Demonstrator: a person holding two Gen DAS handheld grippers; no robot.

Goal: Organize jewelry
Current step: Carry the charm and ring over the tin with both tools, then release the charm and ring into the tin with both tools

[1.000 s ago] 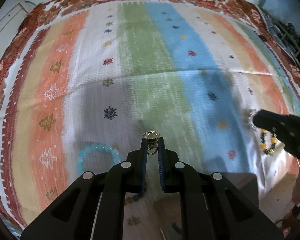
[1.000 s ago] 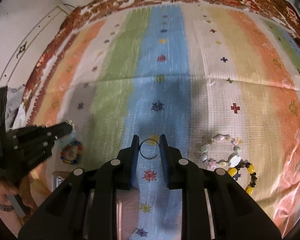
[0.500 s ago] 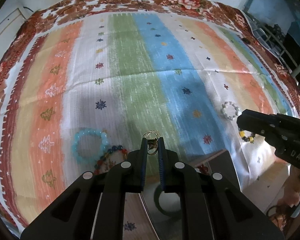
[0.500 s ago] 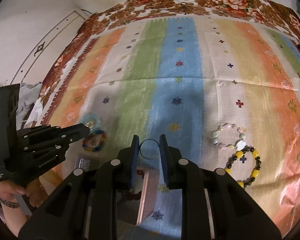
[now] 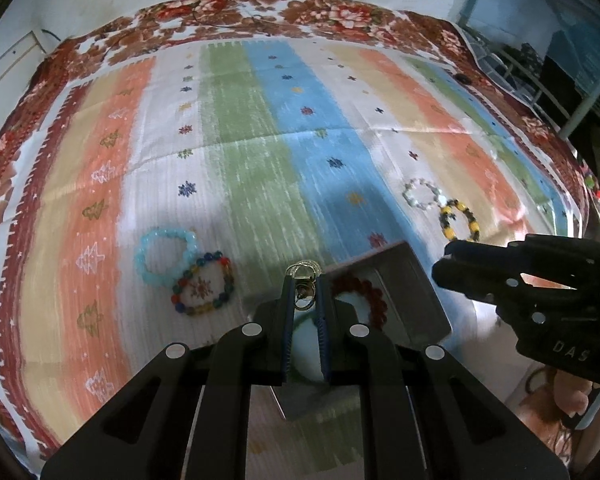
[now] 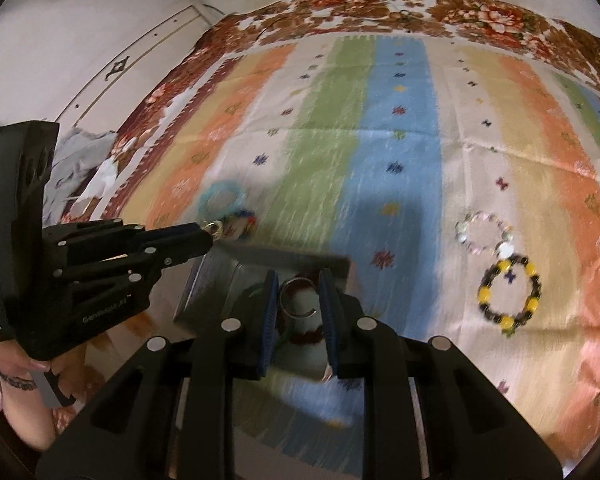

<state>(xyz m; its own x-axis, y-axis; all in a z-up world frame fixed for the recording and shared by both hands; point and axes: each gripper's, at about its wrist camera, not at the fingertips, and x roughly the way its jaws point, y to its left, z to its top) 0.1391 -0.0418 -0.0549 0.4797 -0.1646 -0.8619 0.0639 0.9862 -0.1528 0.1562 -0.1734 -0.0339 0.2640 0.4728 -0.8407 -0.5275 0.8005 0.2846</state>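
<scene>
1. Metal box (image 5: 412,280), the landmark: rectangular and smooth, it already holds a red bead bracelet (image 5: 366,288).
2. Left gripper (image 5: 304,276): jaws clamped on a small gold ring piece (image 5: 303,270), above the box's near edge.
3. Right gripper (image 6: 298,280): jaws clamped on a thin, open silver ring (image 6: 296,298), over the box.
4. Left of the box lie a pale blue bracelet (image 5: 166,256) and a multicoloured bracelet (image 5: 204,286).
5. Right of it lie a white bracelet (image 6: 484,234) and a yellow-black bracelet (image 6: 508,296); probably four round, glossy strands remain unsorted.
</scene>
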